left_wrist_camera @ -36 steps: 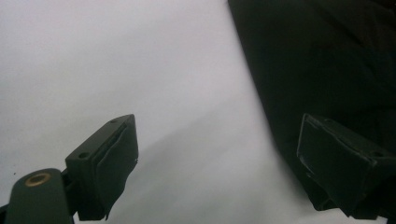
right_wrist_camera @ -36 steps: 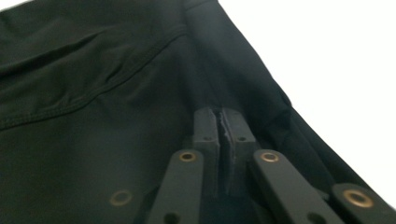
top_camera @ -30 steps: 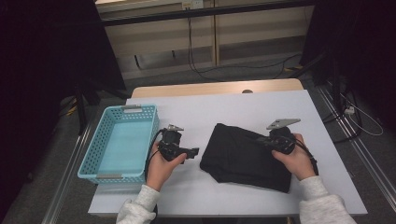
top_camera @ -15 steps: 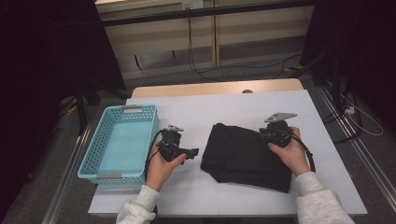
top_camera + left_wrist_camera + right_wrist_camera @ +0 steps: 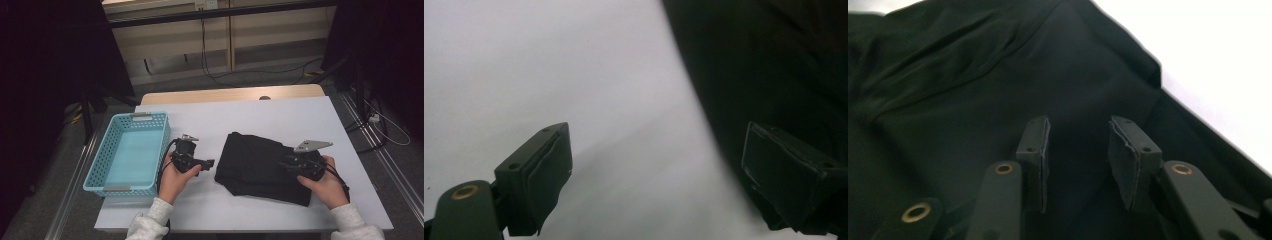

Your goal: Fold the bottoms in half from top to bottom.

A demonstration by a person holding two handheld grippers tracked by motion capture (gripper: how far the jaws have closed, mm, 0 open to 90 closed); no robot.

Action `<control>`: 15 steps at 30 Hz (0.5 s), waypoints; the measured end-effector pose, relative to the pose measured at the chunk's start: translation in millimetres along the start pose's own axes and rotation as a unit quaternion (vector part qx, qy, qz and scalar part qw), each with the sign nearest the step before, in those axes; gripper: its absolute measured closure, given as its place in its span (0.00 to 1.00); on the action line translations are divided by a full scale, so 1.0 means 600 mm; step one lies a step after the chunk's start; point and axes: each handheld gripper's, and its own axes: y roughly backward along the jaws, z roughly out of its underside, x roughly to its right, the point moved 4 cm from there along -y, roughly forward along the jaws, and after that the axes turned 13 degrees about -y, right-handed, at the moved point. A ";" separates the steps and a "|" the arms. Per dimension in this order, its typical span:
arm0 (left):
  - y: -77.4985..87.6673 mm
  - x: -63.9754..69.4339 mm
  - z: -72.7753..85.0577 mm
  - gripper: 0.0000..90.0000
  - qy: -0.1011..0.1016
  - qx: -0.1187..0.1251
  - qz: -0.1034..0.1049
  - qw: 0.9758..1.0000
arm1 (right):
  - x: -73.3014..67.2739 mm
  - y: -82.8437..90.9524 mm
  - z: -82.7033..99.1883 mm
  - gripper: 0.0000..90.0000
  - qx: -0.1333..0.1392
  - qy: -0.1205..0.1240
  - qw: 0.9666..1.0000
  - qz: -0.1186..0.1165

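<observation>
Black cloth (image 5: 262,165) folded, lying right of centre toward the table's (image 5: 250,112) near edge. Right gripper (image 5: 295,164) over its right end, jaws just been opening, a narrow gap with nothing pinched between the pads (image 5: 1040,150). Left gripper (image 5: 206,163) just off the cloth's left edge, spread wide, empty. Blue basket (image 5: 95,172) at the left edge.

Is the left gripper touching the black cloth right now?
Apart. In the high view a strip of bare white table separates the left gripper from the black cloth; its jaws stand wide open.
</observation>
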 end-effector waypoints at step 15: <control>0.012 0.001 -0.004 0.14 -0.002 0.012 -0.009 1.000 | -0.020 0.015 0.057 0.61 -0.025 0.008 1.000 0.004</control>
